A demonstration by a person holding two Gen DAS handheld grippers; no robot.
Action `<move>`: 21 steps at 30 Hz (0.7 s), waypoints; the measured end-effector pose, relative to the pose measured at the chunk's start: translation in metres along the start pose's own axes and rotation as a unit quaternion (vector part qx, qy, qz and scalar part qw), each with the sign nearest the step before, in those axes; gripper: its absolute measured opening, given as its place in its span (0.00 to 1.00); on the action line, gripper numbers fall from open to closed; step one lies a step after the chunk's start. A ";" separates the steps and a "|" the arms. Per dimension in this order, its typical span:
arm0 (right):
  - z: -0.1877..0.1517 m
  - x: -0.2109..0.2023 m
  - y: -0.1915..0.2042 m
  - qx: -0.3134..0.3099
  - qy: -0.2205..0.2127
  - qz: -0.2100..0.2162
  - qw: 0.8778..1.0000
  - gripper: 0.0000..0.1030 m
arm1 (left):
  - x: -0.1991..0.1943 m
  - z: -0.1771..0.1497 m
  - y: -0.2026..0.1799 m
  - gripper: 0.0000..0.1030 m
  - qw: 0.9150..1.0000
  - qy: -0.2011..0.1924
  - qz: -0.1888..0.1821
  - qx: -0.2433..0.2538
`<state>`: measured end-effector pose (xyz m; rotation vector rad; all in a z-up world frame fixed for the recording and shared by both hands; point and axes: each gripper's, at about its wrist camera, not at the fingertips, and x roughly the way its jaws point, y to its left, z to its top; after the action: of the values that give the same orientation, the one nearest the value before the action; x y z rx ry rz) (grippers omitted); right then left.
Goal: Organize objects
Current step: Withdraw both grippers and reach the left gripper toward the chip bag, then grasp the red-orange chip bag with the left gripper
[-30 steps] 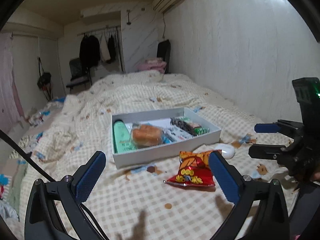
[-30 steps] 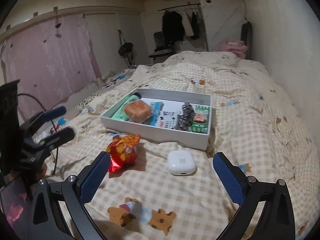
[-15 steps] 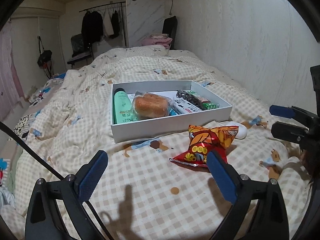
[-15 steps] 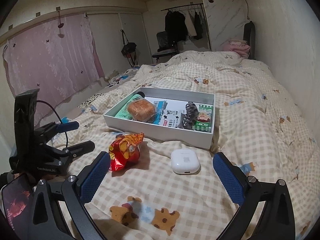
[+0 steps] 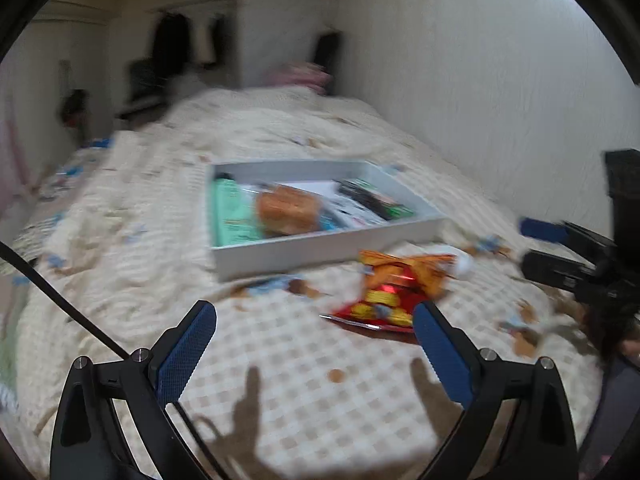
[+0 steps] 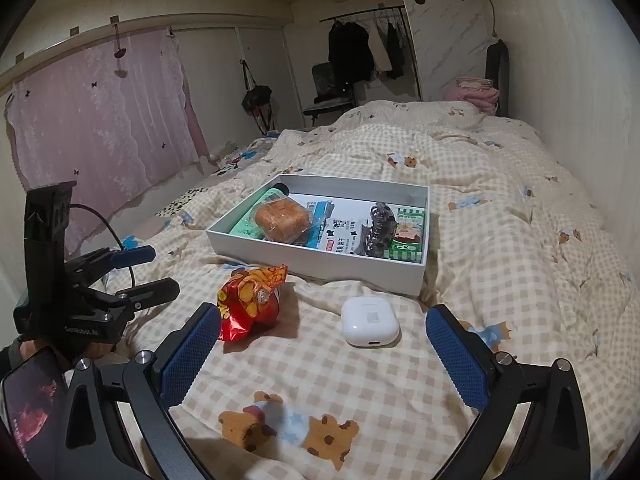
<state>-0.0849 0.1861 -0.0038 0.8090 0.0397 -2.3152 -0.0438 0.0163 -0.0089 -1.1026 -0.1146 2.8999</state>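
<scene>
Covering nearly everything in both views, a checked cream quilt (image 6: pixel 500 280) with bear prints lies over the bed. On it sits a shallow white box (image 6: pixel 320 258), its long near wall facing the cameras. Inside the box, from its left end to its right, lie a green tube (image 6: pixel 246 226), a wrapped bun (image 6: pixel 283 222) resting partly over the tube, a blue-and-white printed packet (image 6: pixel 340 236), a dark hair clip (image 6: pixel 379 226) and a green packet (image 6: pixel 408 236). Just outside the near wall lies a red and orange snack bag (image 6: pixel 250 304), crumpled, with a white earbud case (image 6: pixel 370 322) beside it toward the wall side, the two apart. The left gripper (image 5: pixel 314 346) hovers over the quilt with its blue pads spread wide and empty, the snack bag just beyond its right finger; this view is motion-blurred. The right gripper (image 6: pixel 322 350) is likewise spread wide and holds nothing, the earbud case lying between and just ahead of its fingers.
</scene>
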 end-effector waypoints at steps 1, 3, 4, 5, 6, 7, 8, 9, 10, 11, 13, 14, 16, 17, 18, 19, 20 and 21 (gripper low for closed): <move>0.000 0.000 0.000 0.000 0.001 -0.004 1.000 1.00 | 0.002 0.002 -0.001 0.80 1.000 0.010 -0.011 0.006; 0.000 0.002 0.000 0.000 0.005 -0.008 1.000 1.00 | 0.007 0.006 -0.004 0.66 0.999 0.027 -0.012 0.015; 0.000 0.003 0.000 0.000 0.006 -0.009 1.000 1.00 | 0.011 0.009 -0.003 0.66 0.999 0.041 -0.020 0.015; 0.000 0.004 -0.001 0.001 0.008 -0.008 1.000 1.00 | 0.014 0.012 -0.002 0.66 0.998 0.053 -0.034 0.013; 0.000 0.004 -0.001 0.002 0.009 -0.007 1.000 1.00 | 0.018 0.017 0.001 0.66 0.996 0.065 -0.055 0.010; 0.000 0.005 -0.002 0.004 0.010 -0.006 1.000 1.00 | 0.021 0.023 0.004 0.66 0.994 0.073 -0.078 0.004; 0.000 0.005 -0.003 0.006 0.010 -0.005 1.000 1.00 | 0.024 0.028 0.006 0.66 0.992 0.079 -0.094 0.001; 0.000 0.005 -0.004 0.009 0.010 -0.003 1.000 1.00 | 0.029 0.033 0.009 0.66 0.990 0.087 -0.107 -0.002; -0.001 0.005 -0.005 0.011 0.011 -0.002 1.000 1.00 | 0.035 0.039 0.010 0.67 0.989 0.096 -0.109 -0.001; 0.000 0.005 -0.006 0.013 0.012 -0.001 1.000 1.00 | 0.040 0.043 0.010 0.68 0.989 0.103 -0.106 0.003; -0.001 0.006 -0.007 0.015 0.014 0.001 1.000 1.00 | 0.051 0.047 0.005 0.74 0.987 0.120 -0.104 0.021; -0.001 0.007 -0.007 0.016 0.015 0.001 1.000 1.00 | 0.057 0.046 0.002 0.74 0.985 0.129 -0.108 0.030; -0.001 0.008 -0.008 0.018 0.018 0.003 1.000 1.00 | 0.069 0.044 -0.005 0.75 0.982 0.148 -0.114 0.042; -0.001 0.008 -0.008 0.018 0.018 0.003 1.000 1.00 | 0.073 0.042 -0.007 0.75 0.979 0.159 -0.121 0.043; -0.001 0.007 -0.008 0.019 0.018 0.002 1.000 1.00 | 0.078 0.041 -0.008 0.75 0.976 0.168 -0.129 0.043; -0.001 0.007 -0.008 0.019 0.018 0.003 1.000 1.00 | 0.081 0.040 -0.009 0.75 0.975 0.173 -0.132 0.041; -0.001 0.007 -0.008 0.019 0.018 0.003 1.000 1.00 | 0.082 0.039 -0.009 0.73 0.974 0.178 -0.132 0.039; -0.001 0.007 -0.008 0.019 0.018 0.002 1.000 1.00 | 0.083 0.037 -0.008 0.46 0.973 0.184 -0.136 0.038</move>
<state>-0.0929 0.1887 -0.0102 0.8691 0.0102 -2.3041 -0.1303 0.0276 -0.0350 -1.4560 -0.1293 2.3993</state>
